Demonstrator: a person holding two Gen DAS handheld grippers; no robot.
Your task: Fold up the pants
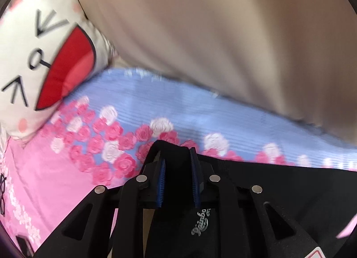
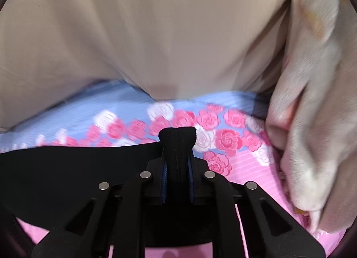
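Observation:
The black pants (image 1: 279, 179) hang stretched between my two grippers above the bed. In the left wrist view my left gripper (image 1: 177, 155) is shut on one bunched end of the pants, which run off to the right; a silver logo (image 1: 200, 222) shows on the cloth below the blue pads (image 1: 161, 182). In the right wrist view my right gripper (image 2: 177, 153) is shut on a thick stitched fold (image 2: 177, 137) of the pants (image 2: 78, 168), which stretch away to the left.
A bed sheet (image 1: 178, 101) in blue and pink with a rose print lies under both grippers. A white cartoon-face pillow (image 1: 33, 57) lies at the left. A beige cloth (image 2: 156, 34) fills the far side. A cream fleecy blanket (image 2: 312, 101) is bunched at the right.

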